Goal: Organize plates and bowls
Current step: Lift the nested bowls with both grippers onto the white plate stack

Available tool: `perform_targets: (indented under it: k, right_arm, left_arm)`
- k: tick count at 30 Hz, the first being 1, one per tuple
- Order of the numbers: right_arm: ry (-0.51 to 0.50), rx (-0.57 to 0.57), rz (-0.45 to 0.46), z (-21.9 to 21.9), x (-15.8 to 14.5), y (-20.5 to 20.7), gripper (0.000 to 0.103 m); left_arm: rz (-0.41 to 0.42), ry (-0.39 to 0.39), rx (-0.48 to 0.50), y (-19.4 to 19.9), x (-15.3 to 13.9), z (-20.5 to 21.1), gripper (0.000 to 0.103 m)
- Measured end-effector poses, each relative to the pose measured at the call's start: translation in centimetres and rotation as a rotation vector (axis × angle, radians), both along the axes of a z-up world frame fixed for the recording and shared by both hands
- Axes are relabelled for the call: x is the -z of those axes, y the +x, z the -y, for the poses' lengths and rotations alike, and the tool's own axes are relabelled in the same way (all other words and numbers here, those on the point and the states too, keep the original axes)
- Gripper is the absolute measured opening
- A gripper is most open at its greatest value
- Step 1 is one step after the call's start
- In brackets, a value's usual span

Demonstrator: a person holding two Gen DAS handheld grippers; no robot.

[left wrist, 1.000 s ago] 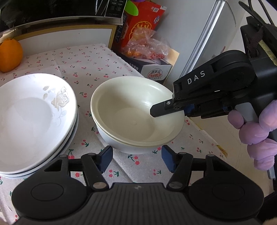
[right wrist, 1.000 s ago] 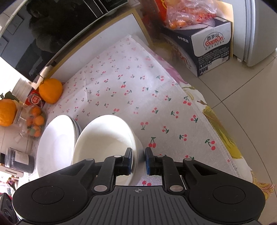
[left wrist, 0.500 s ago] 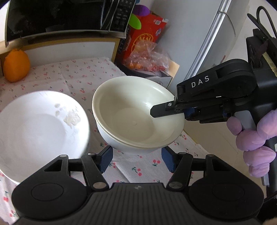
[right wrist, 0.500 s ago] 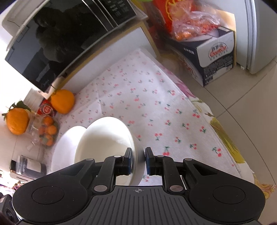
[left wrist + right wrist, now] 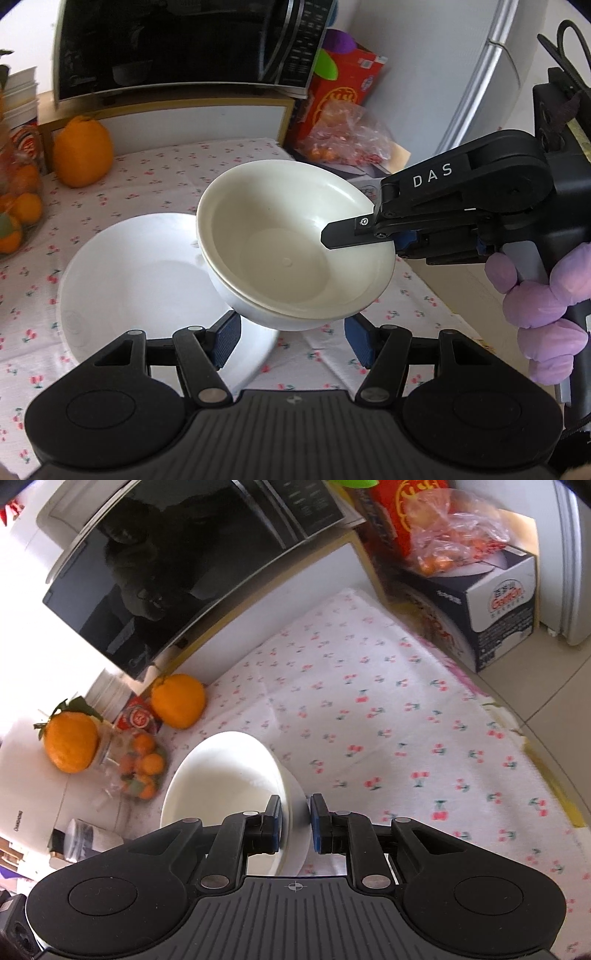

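The left gripper [image 5: 291, 341] has its jaws spread wide with nothing between them, its blue pads [image 5: 226, 341] just under the near side of the bowls [image 5: 284, 254]. The bowls, two cream ones nested, hang tilted in the air just ahead of those jaws, clear of the tabletop [image 5: 155, 173]. The right gripper [image 5: 295, 821] comes in from the right of the left jaws; its jaws are closed on the rim of the bowls, one finger [image 5: 349, 234] inside and the other outside the wall. A purple-gloved hand [image 5: 543, 306] holds its handle. Below and to the left of the bowls, ahead of the left jaws, a white plate [image 5: 140, 280] lies on the cherry-print cloth of the tabletop; how many plates are stacked there cannot be told. Farther off to the left stands an orange [image 5: 82, 151], with a microwave [image 5: 177, 48] behind it, and to the far right a bag of fruit [image 5: 347, 136] on a box [image 5: 506, 616].
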State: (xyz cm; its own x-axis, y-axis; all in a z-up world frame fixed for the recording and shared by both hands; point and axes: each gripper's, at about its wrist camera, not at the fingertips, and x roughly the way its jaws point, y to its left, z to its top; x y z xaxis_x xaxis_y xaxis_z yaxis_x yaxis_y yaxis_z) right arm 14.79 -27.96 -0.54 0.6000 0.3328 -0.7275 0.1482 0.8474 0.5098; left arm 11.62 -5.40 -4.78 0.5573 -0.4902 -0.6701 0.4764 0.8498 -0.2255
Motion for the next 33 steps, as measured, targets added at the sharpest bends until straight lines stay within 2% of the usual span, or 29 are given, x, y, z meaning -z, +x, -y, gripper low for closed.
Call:
perform_targets:
  k: [18,33]
  right_arm:
    - [0.046,-0.026,-0.015,-5.4,2.1,2.2,0.017]
    - [0.049,-0.033,-0.055,-7.0,3.5,3.3,0.017]
  left_arm:
    - [-0.043,0.030,-0.103,1.2,0.8,-4.1,0.060]
    - [-0.071,0.062,-0.130,1.7,1.7,-4.6,0.061]
